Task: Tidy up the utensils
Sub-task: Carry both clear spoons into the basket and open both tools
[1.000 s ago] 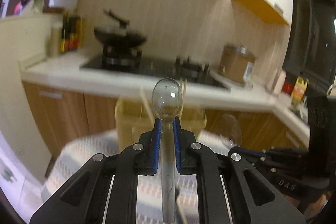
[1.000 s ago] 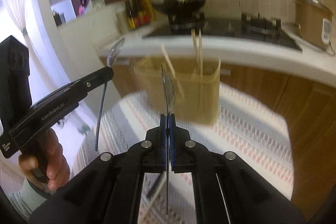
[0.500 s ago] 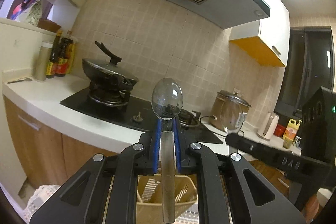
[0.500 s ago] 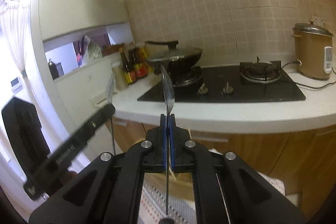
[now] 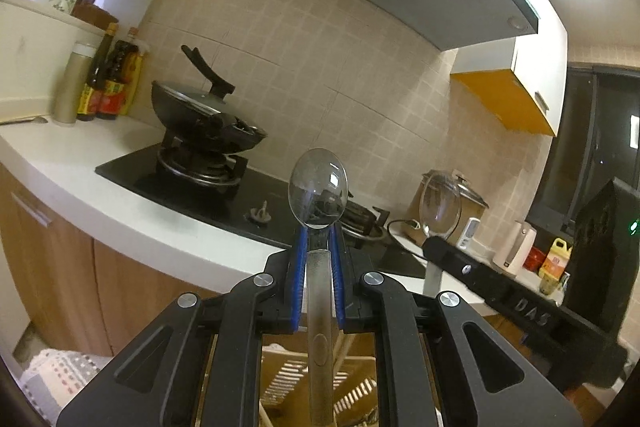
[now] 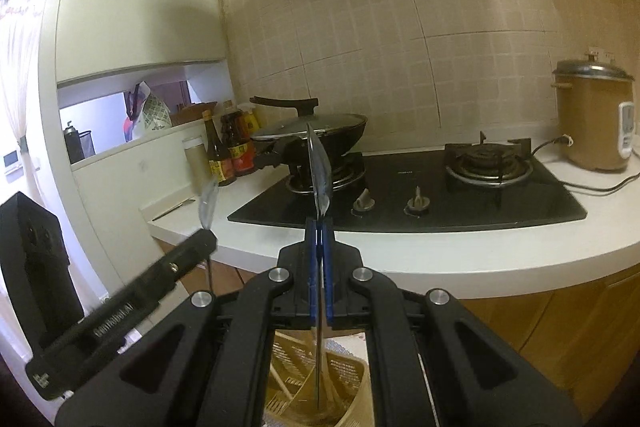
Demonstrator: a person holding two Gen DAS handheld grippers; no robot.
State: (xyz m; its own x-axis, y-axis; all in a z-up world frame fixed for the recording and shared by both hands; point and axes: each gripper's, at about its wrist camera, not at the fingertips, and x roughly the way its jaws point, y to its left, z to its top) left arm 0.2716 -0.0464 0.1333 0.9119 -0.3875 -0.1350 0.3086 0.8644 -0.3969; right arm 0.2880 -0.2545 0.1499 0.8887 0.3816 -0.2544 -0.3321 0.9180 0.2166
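Steel spoons, 2 of them, are the work in hand, each held bowl-up with its handle hanging down toward a slotted beige utensil holder (image 5: 320, 383) that sits low at 6 o'clock in both wrist views.

The left gripper (image 5: 318, 243) is clenched on the first spoon (image 5: 318, 187), its blue pads (image 5: 301, 251) pressing the neck from both sides just under the bowl, which faces the camera. The handle runs straight down between the jaws and appears to end above or just inside the holder; I cannot tell which.

The right gripper (image 6: 319, 239) is likewise clamped on the second spoon (image 6: 319, 163), seen edge-on, the pads nearly touching with the thin handle between them. Its lower tip reaches down among the holder's (image 6: 316, 383) slotted walls, beside what look like chopsticks (image 6: 330, 387).

In the left view the right gripper's arm comes in from 3 o'clock; in the right view the left gripper's arm lies at 8 o'clock.

Judging progress: some sticks already stand in the holder, and both spoons are aligned over it but not yet released. What is left, as far as shows, is lowering them fully and opening the jaws. Whether other utensils wait elsewhere is out of view.
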